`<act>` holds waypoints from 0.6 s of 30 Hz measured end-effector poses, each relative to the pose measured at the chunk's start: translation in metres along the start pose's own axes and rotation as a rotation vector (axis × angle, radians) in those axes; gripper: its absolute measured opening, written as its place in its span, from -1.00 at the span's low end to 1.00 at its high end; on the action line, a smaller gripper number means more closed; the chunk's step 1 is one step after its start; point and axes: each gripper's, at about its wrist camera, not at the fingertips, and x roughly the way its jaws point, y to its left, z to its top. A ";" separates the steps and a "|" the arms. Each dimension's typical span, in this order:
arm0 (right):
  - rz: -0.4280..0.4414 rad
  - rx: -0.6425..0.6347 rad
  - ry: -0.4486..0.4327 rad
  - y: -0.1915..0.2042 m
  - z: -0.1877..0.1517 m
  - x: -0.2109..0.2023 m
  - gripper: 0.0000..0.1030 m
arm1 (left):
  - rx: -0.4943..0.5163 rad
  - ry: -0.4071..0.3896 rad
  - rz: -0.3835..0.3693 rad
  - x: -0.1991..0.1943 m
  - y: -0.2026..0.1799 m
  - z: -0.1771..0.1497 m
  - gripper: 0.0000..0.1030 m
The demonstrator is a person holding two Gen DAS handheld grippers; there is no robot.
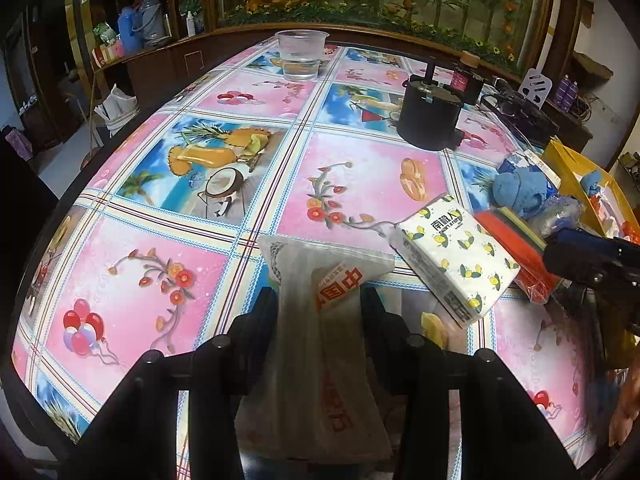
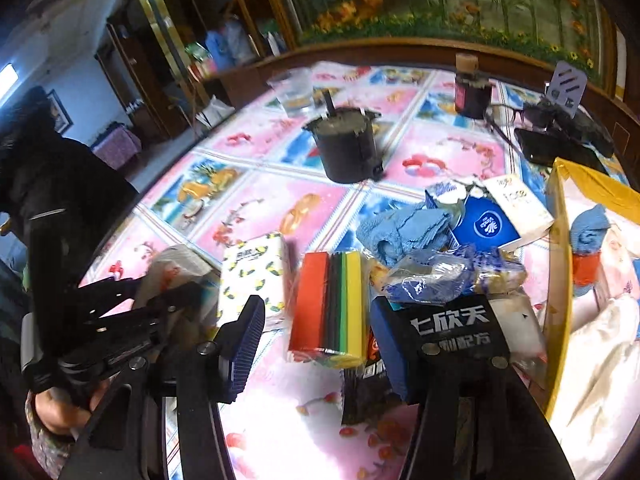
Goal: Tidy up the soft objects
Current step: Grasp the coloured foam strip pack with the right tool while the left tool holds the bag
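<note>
My left gripper (image 1: 320, 304) is shut on a translucent white tissue pack (image 1: 316, 280) with red print, which hangs between the fingers over the table. The right wrist view shows that gripper (image 2: 168, 296) at the left with the same pack (image 2: 176, 268). My right gripper (image 2: 320, 320) is open around a wrapped stack of orange, green and yellow sponges (image 2: 332, 304), with a gap at the left pad. A lemon-print tissue pack (image 1: 460, 256) (image 2: 256, 272) lies beside the sponges (image 1: 516, 248). Behind them sits a blue towel (image 2: 404, 228) (image 1: 516, 192).
A yellow box (image 2: 560, 240) at the right holds cloth items. Blue and white tissue boxes (image 2: 488, 224) and a crumpled plastic bag (image 2: 436, 276) crowd the right side. A black pot (image 1: 430, 116) and a plastic cup (image 1: 300, 56) stand farther back on the patterned table (image 1: 160, 280).
</note>
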 end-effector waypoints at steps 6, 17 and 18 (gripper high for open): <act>-0.120 -0.091 0.030 0.014 -0.003 0.022 0.15 | 0.022 -0.003 0.025 -0.001 -0.001 -0.001 -0.18; -0.030 -0.105 -0.025 0.011 -0.006 0.007 -0.25 | -0.011 -0.009 0.047 -0.002 0.001 0.000 -0.18; -0.029 -0.107 -0.028 0.012 -0.006 0.006 -0.25 | -0.016 -0.010 0.047 -0.003 0.002 0.000 -0.18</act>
